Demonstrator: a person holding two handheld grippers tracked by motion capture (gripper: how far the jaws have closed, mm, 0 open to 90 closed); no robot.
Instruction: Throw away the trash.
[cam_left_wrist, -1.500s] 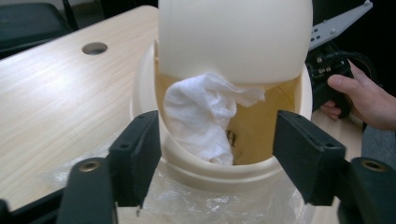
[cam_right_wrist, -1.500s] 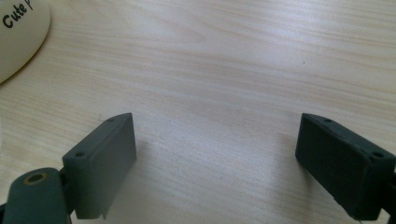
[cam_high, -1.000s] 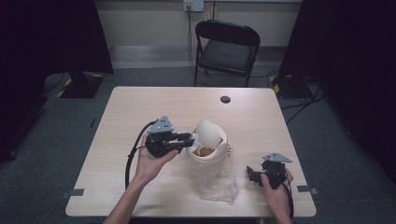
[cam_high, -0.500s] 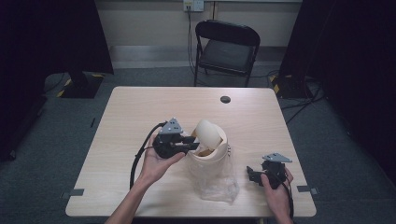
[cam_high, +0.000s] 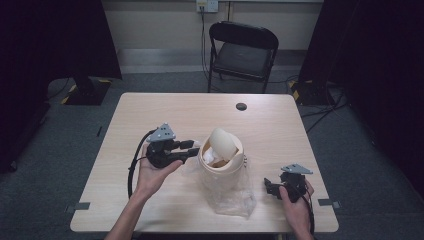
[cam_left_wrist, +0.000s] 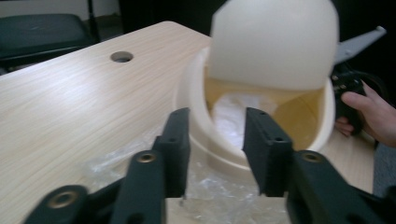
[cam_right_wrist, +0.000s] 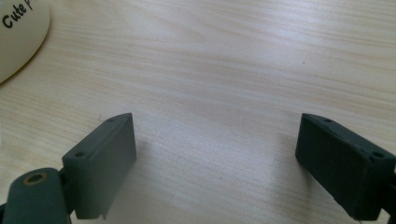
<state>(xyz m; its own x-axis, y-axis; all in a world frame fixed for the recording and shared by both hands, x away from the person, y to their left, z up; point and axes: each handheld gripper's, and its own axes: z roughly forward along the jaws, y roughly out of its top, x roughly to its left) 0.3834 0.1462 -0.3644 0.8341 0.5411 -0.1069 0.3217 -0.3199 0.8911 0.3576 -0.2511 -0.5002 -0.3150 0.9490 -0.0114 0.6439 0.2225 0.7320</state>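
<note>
Light wood table (cam_high: 150, 120) with far cable hole (cam_high: 241, 106), black chair (cam_high: 243, 47) beyond, dark drapes flanking; cream bin (cam_high: 221, 161) mid-table on clear bag (cam_high: 230, 195), contents blurred; left gripper (cam_high: 192, 148) jaws slightly apart at its rim, right gripper (cam_high: 267, 187) jaws wide, near-right.
</note>
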